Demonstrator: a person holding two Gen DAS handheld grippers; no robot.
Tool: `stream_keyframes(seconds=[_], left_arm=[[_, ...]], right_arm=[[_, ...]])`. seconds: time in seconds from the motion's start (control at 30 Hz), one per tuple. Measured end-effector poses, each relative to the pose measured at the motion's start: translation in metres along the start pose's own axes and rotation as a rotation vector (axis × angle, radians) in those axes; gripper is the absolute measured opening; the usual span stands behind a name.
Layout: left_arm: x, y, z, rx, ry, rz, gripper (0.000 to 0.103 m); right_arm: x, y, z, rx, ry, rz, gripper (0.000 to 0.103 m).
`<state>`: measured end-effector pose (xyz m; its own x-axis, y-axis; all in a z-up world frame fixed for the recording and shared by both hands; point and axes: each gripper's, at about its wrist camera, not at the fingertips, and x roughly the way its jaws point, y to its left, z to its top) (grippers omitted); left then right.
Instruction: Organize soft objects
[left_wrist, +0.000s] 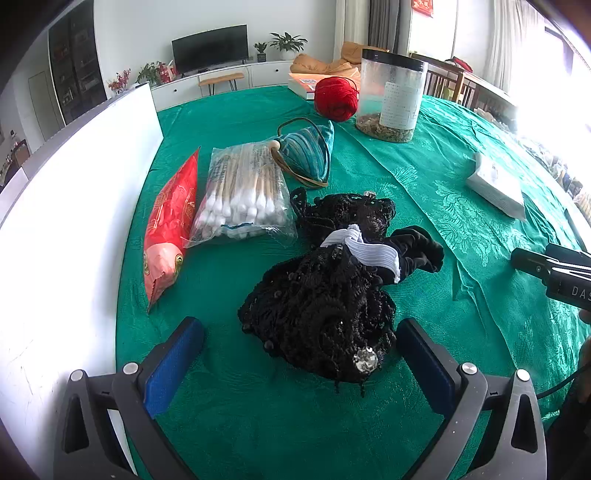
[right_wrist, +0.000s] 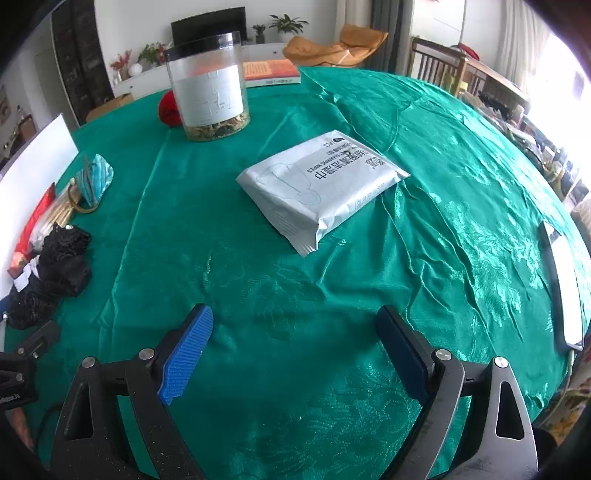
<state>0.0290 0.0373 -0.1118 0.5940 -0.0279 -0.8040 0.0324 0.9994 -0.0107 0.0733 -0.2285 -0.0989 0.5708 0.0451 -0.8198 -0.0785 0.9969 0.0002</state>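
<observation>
The left claw (left_wrist: 301, 341) stands wide and holds nothing, its ribbed blue pads (left_wrist: 173, 365) low over the green damask cloth of the desk (left_wrist: 424, 184), and the near end of a heap of black lace fabric (left_wrist: 325, 321) lies between them without clearly touching either pad. The heap is crinkled and openwork, set with a clear faceted stone at its near end, and a white ribbed elastic band (left_wrist: 364, 249) crosses its middle beside a fold of smooth black cloth. Beyond it toward the desk's left edge lie a clear plastic bag of cotton swabs (left_wrist: 242, 195) with pale wooden sticks, and a glossy red foil packet (left_wrist: 168, 225) just beside a white upright board (left_wrist: 74, 206) at that edge. Behind the swabs sits a teal striped pouch (left_wrist: 306, 151) with a brown cord loop. Farther back are a round ball of red yarn (left_wrist: 337, 98), and just beside it a tall clear cylindrical jar (left_wrist: 391, 96) with a black lid, a white label and dried bits at the bottom. The right claw (right_wrist: 295, 347) is likewise wide and grips nothing, over bare wrinkled cloth; ahead of it, well apart, lies a flat silver pack of wipes (right_wrist: 321, 184), soft and pillow-like, near the desk's middle. A book (right_wrist: 271, 72) lies at the far edge.
</observation>
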Motion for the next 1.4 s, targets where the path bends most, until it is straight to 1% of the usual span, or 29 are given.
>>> stream_keyframes(seconds=[0.87, 0.97, 1.0, 1.03, 1.13, 1.23, 1.27, 1.3, 1.33, 1.37, 1.4], left_arm=[[0.0, 0.0, 0.0, 0.0, 0.0, 0.0, 0.103], [-0.001, 0.001, 0.001, 0.006, 0.015, -0.004, 0.103], [-0.001, 0.001, 0.003, 0.007, 0.035, -0.013, 0.103], [-0.003, 0.002, 0.006, -0.004, 0.038, -0.026, 0.103], [-0.009, 0.006, 0.016, -0.072, -0.009, -0.067, 0.103], [0.002, -0.002, 0.026, -0.098, 0.002, -0.1, 0.103], [0.008, -0.008, 0.029, -0.097, 0.021, -0.129, 0.102], [0.01, -0.015, 0.031, -0.088, 0.039, -0.174, 0.102], [0.008, -0.023, 0.031, -0.071, 0.04, -0.225, 0.102], [0.004, -0.029, 0.031, -0.047, 0.04, -0.295, 0.102], [-0.001, -0.033, 0.03, -0.024, 0.04, -0.349, 0.102]], right_arm=[[0.0, -0.002, -0.002, 0.001, 0.0, -0.004, 0.092], [0.001, -0.001, -0.002, 0.002, 0.0, -0.002, 0.093], [0.002, -0.001, -0.001, 0.002, 0.0, -0.001, 0.093], [0.002, -0.002, -0.001, 0.002, -0.001, -0.001, 0.093], [0.003, -0.002, 0.0, 0.002, -0.001, -0.001, 0.093], [0.003, -0.002, 0.0, 0.002, 0.0, -0.001, 0.094], [0.003, -0.003, 0.0, 0.002, 0.0, -0.001, 0.094], [0.003, -0.003, 0.0, 0.003, 0.0, 0.0, 0.094], [0.004, -0.002, 0.0, 0.003, 0.0, -0.001, 0.094], [0.003, -0.002, -0.001, 0.005, -0.001, 0.0, 0.094], [0.003, -0.002, -0.001, 0.008, -0.002, -0.002, 0.094]])
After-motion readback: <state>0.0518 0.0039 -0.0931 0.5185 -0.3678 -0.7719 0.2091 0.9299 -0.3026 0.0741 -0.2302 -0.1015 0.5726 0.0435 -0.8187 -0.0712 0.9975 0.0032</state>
